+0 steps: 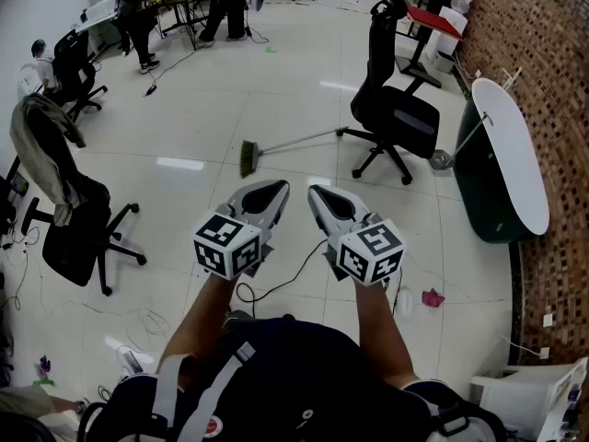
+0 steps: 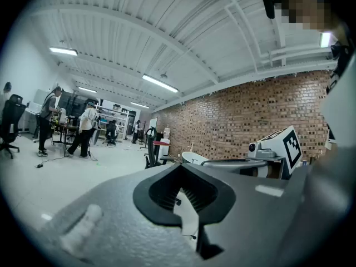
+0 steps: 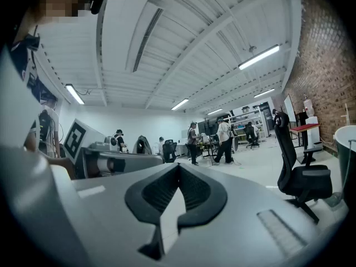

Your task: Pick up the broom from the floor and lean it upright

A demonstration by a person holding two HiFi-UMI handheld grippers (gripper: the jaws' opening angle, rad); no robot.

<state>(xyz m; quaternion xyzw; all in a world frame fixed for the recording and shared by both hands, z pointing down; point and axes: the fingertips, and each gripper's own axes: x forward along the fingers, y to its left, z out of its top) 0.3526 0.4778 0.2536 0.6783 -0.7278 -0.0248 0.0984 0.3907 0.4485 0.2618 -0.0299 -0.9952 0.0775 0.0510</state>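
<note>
I'm at the approach step, with nothing picked up yet. In the head view the broom [image 1: 293, 142] lies flat on the pale floor [image 1: 184, 118] in the middle of the frame. Its bristle head is to the left and its thin handle runs up and to the right, towards the base of the black office chair [image 1: 398, 110]. I can't tell whether the handle tip touches a chair leg.

Both tongs sit lower in the frame, side by side and well short of the broom. The left tongs [image 1: 269, 191] are pressed together: in the left gripper view their tips [image 2: 179, 167] meet with nothing between them, and only floor shows through the hollow behind. The right tongs [image 1: 324, 196] look the same, with the tips [image 3: 178, 166] meeting and nothing caught. Each looks out level across the room, not down at the floor.

As I judge it, the next move is to step forward, dip one pair towards the floor and spread it before it reaches the handle. The handle is slim and lies flush on the tile, so I'd aim at the middle of the shaft, clear of the chair legs, and close squarely across it. The second pair could steady the shaft as it swings up. The brick wall [image 1: 543, 63] on the right looks like a likely place to lean it
</note>
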